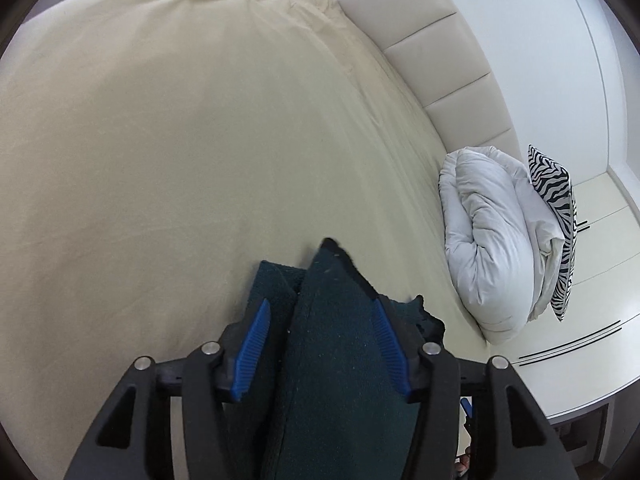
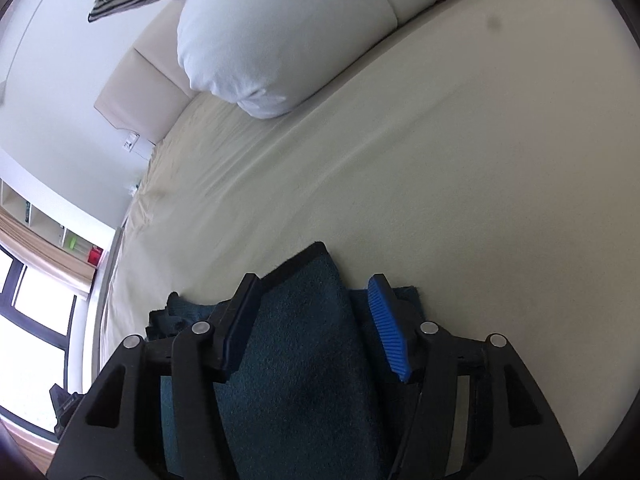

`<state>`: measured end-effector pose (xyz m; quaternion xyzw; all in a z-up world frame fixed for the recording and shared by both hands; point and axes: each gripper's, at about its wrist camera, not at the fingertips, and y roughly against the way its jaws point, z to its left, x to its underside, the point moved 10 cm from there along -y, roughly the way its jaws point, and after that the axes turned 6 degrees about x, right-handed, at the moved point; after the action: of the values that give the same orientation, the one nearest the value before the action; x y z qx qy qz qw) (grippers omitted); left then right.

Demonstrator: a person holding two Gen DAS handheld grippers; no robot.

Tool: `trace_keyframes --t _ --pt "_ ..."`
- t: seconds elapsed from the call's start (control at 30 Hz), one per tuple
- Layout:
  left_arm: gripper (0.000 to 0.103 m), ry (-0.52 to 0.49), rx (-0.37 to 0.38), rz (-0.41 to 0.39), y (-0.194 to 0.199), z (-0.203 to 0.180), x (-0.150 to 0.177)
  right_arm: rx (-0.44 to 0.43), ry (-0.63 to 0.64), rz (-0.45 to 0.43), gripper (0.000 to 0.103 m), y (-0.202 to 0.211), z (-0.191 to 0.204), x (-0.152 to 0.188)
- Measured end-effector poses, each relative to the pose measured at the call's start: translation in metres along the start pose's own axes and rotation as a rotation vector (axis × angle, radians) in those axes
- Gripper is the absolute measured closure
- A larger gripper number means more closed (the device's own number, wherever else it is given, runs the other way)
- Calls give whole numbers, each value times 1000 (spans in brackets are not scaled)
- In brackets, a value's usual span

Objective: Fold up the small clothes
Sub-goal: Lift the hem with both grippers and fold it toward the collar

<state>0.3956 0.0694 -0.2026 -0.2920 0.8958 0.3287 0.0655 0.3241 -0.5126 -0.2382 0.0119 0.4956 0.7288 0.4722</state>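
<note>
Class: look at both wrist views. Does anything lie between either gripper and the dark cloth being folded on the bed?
Nothing visible does. The dark teal cloth already lies between the open jaws of the left gripper and the right gripper. The white duvet sits off to the side.

Bedroom: bed [image 1: 160,140], duvet [image 1: 488,240], padded headboard [image 1: 432,56].

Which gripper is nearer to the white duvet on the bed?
Right, it seems. The right gripper faces the white duvet, which lies ahead across the sheet and looks large. From the left gripper it lies farther away, off to the right side.
</note>
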Motion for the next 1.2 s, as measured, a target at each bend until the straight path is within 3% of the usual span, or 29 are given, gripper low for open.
trace_keyframes --t 0.1,0.33,0.5,0.63,0.93,1.03,1.1,1.2 --pt "46 -62 -17 -9 18 -6 9 24 0 10 48 15 -10 5" --pt "46 -235 -121 37 37 -1 73 93 249 56 48 57 -9 67" --pt "47 -359 -213 27 40 4 103 113 309 72 49 65 -18 99" --pt "61 -378 -232 35 42 10 115 137 368 74 51 77 -26 116" --pt "84 -438 -269 32 45 14 123 165 375 40 73 97 -34 127" --pt "90 -434 -269 29 47 15 123 173 380 40 84 99 -38 129" --pt "92 -429 -267 29 49 14 123 170 379 46 98 98 -39 128" --pt "94 -419 -258 30 52 11 123 171 374 44 98 101 -38 128"
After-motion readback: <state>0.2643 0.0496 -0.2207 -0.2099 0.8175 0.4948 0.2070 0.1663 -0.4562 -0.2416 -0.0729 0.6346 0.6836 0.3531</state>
